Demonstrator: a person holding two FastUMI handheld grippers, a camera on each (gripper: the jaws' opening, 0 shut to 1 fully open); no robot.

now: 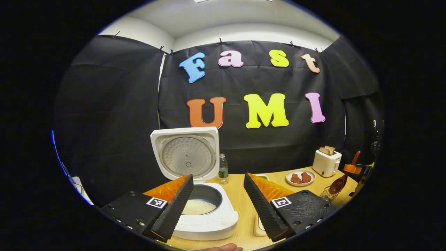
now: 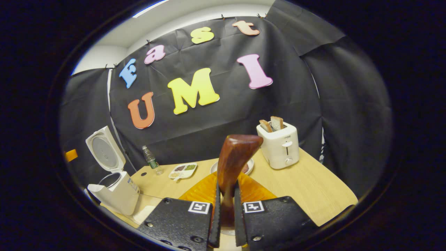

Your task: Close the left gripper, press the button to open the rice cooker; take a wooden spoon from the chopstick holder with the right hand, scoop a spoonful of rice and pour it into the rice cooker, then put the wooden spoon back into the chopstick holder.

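The left gripper view looked forward from just above the table [image 1: 240, 205], close over the open rice cooker [image 1: 205, 212], facing the booth's back wall. The right gripper view sat farther right, tilted, with the toaster [image 2: 278, 146] near. Both views shared the rice cooker, the toaster, the water bottle [image 1: 223, 169] and the table.

In the left gripper view, the rice cooker [image 1: 205, 212] stands at the near left of the worktop [image 1: 240, 202], its lid [image 1: 186, 155] upright behind the pot, with rice [image 1: 198, 206] inside. A water bottle [image 1: 223, 169] stands just right of the lid. Farther right come a plate of food [image 1: 300, 177], then a toaster [image 1: 326, 162] holding bread. At the right edge, the wooden spoon [image 1: 341, 179] hangs over the wire chopstick holder [image 1: 327, 193].
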